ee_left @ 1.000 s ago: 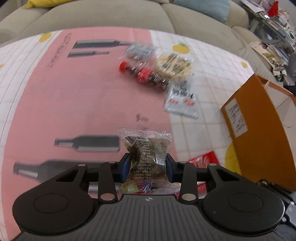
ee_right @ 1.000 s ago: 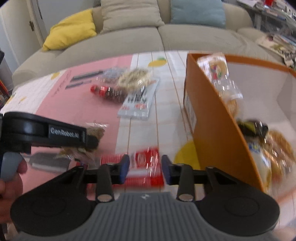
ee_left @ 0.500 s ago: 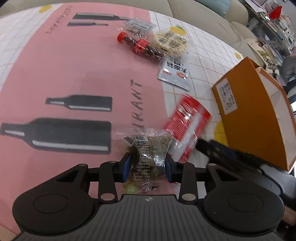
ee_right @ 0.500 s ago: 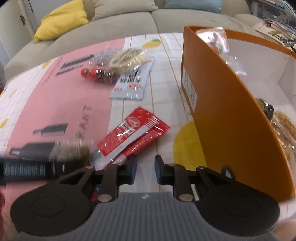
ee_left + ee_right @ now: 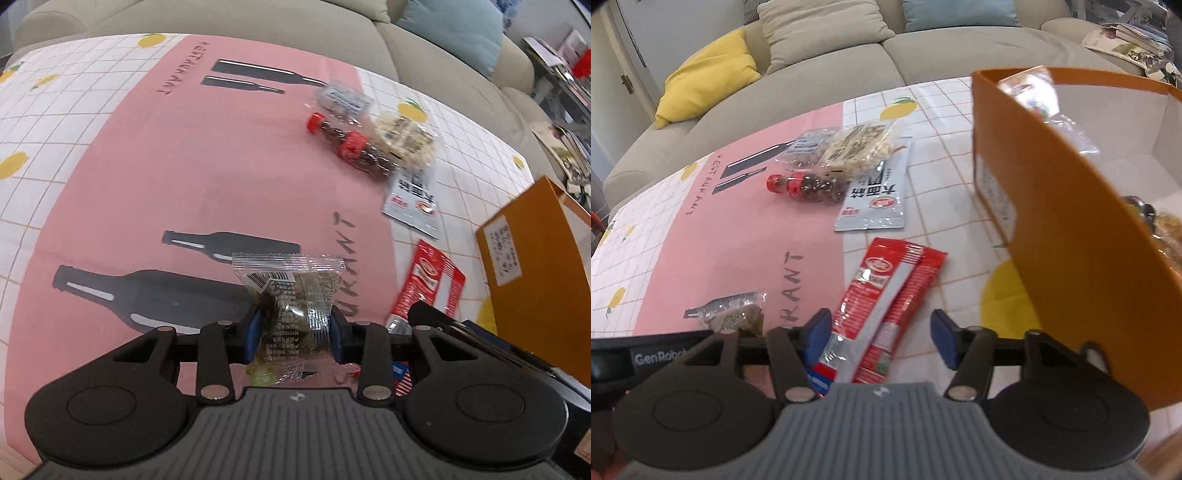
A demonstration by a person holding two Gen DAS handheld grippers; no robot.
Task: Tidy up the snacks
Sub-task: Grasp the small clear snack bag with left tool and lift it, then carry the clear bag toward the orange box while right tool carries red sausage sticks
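My left gripper (image 5: 293, 332) is shut on a clear snack packet (image 5: 293, 295) with dark contents, held above the pink cloth; the packet also shows in the right wrist view (image 5: 733, 314). My right gripper (image 5: 879, 338) is open, its jaws on either side of the near end of a red snack packet (image 5: 890, 291) lying on the table, which also shows in the left wrist view (image 5: 428, 284). The orange box (image 5: 1052, 221) with several snacks inside stands to the right; it also shows in the left wrist view (image 5: 532, 280).
Farther back lie a grey-white sachet (image 5: 879, 192), a small red-capped bottle (image 5: 809, 186), a cracker bag (image 5: 860, 147) and a clear packet (image 5: 807, 144). A beige sofa (image 5: 849, 59) with cushions stands beyond the table.
My right gripper has opened wide and come over the near end of the red packet. My left gripper has shifted with its packet still held.
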